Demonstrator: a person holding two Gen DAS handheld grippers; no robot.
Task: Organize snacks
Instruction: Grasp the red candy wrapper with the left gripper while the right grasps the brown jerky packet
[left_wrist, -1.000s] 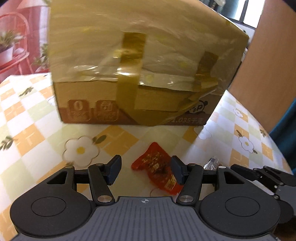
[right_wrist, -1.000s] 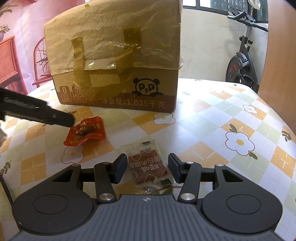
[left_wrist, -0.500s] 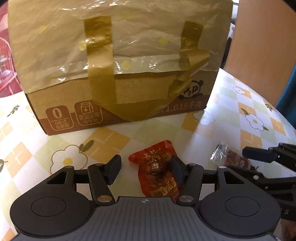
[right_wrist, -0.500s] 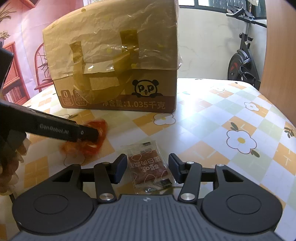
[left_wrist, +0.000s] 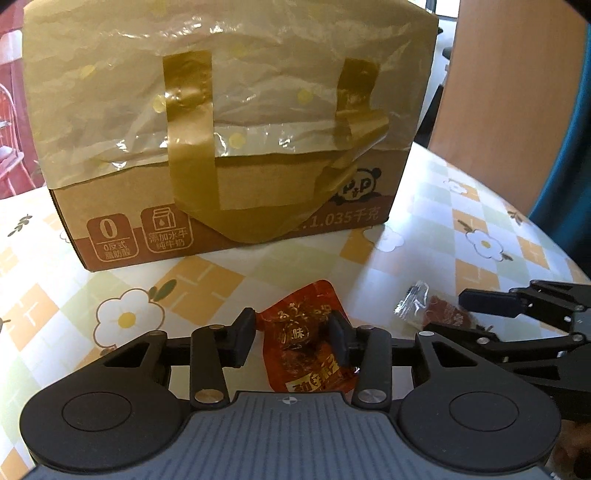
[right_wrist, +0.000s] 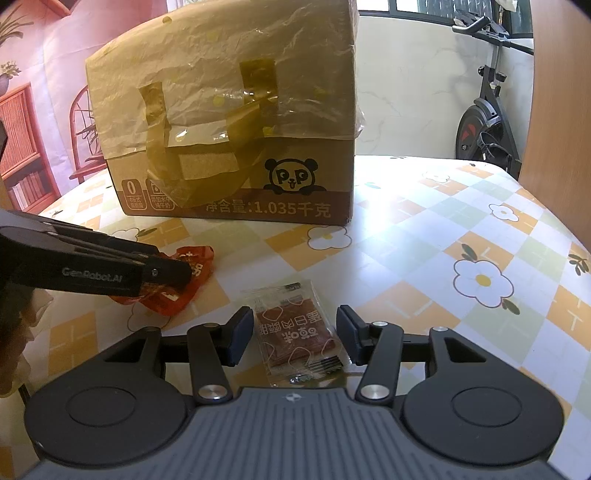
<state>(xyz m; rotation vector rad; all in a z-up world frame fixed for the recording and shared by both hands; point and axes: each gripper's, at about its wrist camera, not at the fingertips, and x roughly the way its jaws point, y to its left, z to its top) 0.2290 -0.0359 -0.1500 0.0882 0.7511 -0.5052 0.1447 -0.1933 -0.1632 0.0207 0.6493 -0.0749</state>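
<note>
A red snack packet (left_wrist: 303, 332) lies on the flowered tablecloth, in front of the taped cardboard box (left_wrist: 221, 147). My left gripper (left_wrist: 291, 341) is closing its jaws on this packet, and both pads meet its sides. From the right wrist view, the left gripper's finger (right_wrist: 166, 273) covers part of the red packet (right_wrist: 197, 258), which looks crumpled. A clear packet with a brown snack (right_wrist: 295, 328) lies flat between the pads of my right gripper (right_wrist: 293, 338), which is open and not touching it. That clear packet (left_wrist: 432, 310) also shows in the left wrist view.
The cardboard box (right_wrist: 229, 129), partly wrapped in plastic film and tape, stands at the back of the table (right_wrist: 406, 258). A wooden panel (left_wrist: 509, 92) rises to the right. An exercise bike (right_wrist: 484, 122) stands beyond the table's far edge.
The left gripper's jaws have narrowed onto the red packet, and its view has levelled and shifted a little. The right gripper and the clear packet have stayed put.
</note>
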